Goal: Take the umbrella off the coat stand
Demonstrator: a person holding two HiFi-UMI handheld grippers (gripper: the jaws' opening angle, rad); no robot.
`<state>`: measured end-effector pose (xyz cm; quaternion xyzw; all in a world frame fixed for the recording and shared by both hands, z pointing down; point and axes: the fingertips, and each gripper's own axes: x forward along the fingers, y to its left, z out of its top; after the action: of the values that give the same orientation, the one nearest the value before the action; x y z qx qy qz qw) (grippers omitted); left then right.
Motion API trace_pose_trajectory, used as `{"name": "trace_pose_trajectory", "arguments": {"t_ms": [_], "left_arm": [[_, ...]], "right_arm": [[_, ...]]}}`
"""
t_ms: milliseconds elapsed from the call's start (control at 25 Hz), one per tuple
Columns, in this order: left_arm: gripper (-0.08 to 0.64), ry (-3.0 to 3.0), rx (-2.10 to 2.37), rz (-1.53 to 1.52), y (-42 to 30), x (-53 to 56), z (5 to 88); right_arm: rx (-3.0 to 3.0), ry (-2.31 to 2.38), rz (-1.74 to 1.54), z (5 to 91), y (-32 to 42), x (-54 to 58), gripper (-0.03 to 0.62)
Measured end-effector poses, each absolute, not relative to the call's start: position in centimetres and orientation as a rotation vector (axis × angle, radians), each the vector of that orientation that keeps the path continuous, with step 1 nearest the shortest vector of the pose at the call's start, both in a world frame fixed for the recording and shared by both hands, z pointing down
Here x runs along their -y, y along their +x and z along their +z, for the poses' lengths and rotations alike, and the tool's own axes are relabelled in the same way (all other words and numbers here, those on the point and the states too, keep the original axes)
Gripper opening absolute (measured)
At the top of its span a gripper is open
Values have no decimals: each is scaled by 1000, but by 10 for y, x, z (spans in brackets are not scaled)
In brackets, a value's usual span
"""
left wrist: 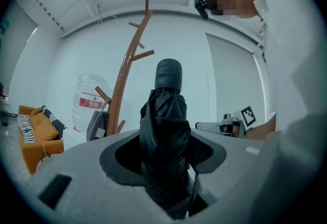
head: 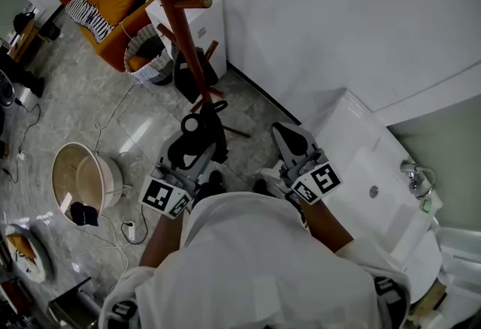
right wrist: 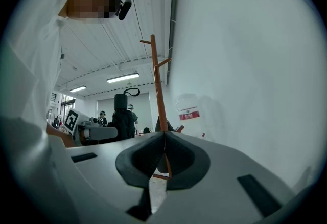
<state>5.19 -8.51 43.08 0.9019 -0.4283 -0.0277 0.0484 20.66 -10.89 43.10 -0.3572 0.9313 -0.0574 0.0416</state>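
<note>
Black crumpled-fabric umbrella [left wrist: 166, 131] clamped in left gripper [left wrist: 164, 155]; right gripper [right wrist: 163, 154] jaws pressed together, empty. Red label [left wrist: 90, 101] on water bottle [left wrist: 89, 86] by wooden coat stand [left wrist: 125, 72]: unreadable.

The umbrella [left wrist: 164, 115] sits in the left claw [head: 194, 149], before the coat stand [head: 176, 16].

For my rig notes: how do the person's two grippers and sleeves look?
Both the left gripper and right gripper have grey moulded bodies with dark pads. Each carries a cube with black-and-white square markers. The person wears a white short-sleeved shirt.
</note>
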Motion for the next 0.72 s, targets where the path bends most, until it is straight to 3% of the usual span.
{"name": "trace_pose_trajectory", "arguments": {"t_ms": [720], "left_arm": [[235,2649,1450,-19,12,82,469]], "right_arm": [[-2942,-1162,-160,472,201,109,14]]}}
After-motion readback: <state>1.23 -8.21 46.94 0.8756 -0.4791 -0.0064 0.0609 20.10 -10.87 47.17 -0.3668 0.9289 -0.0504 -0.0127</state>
